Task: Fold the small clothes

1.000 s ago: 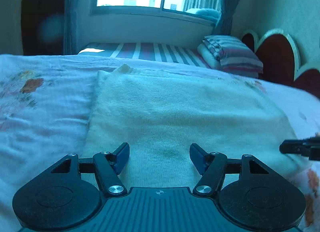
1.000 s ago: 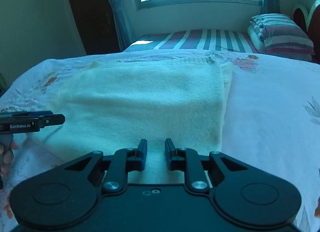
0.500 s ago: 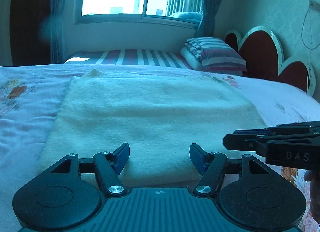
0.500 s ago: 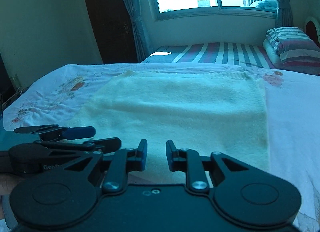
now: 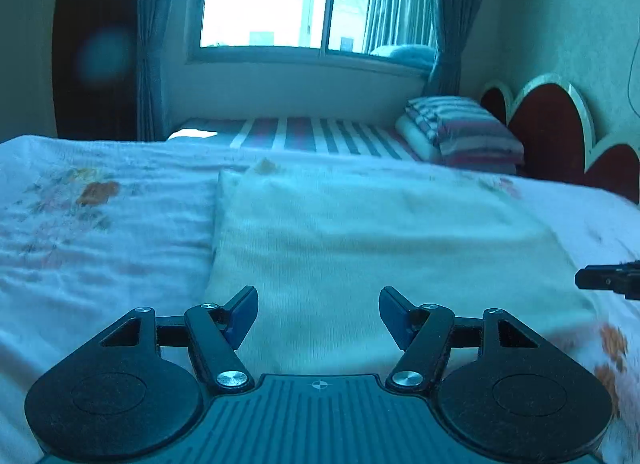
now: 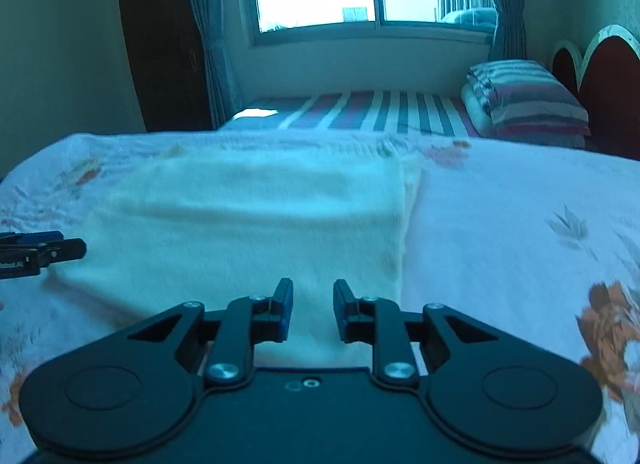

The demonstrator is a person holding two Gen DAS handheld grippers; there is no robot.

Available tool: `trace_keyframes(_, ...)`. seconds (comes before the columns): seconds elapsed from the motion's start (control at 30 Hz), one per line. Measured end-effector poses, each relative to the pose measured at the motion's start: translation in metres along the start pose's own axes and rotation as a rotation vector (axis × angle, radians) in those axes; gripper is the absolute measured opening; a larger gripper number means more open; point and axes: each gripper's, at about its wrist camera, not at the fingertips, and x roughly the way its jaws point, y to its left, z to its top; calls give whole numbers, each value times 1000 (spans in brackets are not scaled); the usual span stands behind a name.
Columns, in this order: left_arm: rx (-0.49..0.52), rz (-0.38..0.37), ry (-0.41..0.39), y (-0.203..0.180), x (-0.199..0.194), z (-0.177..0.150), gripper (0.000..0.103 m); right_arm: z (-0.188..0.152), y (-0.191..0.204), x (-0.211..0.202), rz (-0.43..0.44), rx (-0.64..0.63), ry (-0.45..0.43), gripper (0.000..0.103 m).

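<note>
Both grippers shifted back since half a second ago; sweater (image 5: 360, 248) unmoved, mid-bed (image 5: 80, 264), flat. Left gripper (image 5: 318, 314) wide open, right gripper (image 6: 313, 310) slightly open, both empty, over sweater's near edge, long axis crosswise.

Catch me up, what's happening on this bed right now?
A person holds two handheld grippers over a cream knit garment that lies folded flat on the floral bedsheet. The left gripper is wide open near the garment's near edge, the right gripper has a narrow gap, and neither grips any cloth. Nothing is lifted at this moment.
</note>
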Motion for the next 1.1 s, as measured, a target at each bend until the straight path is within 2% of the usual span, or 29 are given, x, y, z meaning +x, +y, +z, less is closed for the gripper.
trace_keyframes(0.13, 104, -2, 25, -20, 63, 41, 66, 35, 20, 56, 3, -14, 25, 24)
trace_keyframes(0.23, 136, -24, 58, -36, 97, 49, 66, 46, 38, 93, 23, -37, 49, 22)
trace_keyframes(0.3, 163, 2, 105, -42, 113, 44, 66, 48, 46, 104, 34, -76, 48, 21)
trace_keyframes(0.37, 152, -1, 91, -42, 117, 40, 68, 46, 43, 112, 6, -87, 76, 21)
trace_keyframes(0.43, 156, 5, 88, -40, 115, 37, 74, 43, 30, 110, -11, -73, 70, 20)
trace_keyframes(0.63, 160, 0, 85, -30, 113, 36, 78, 42, -13, 96, -95, -5, 58, 19)
trace_keyframes(0.73, 166, 0, 90, -30, 111, 40, 78, 46, -19, 94, -85, 22, 59, 19)
trace_keyframes(0.83, 158, 1, 20, -25, 106, 60, 78, 59, -14, 90, -71, -5, -8, 24)
trace_keyframes(0.97, 165, -6, 18, -20, 138, 94, 78, 84, -10, 122, -49, -1, -9, 24)
trace_keyframes(1.1, 169, -51, 59, -18, 175, 107, 78, 100, -3, 153, -25, -18, -22, 24)
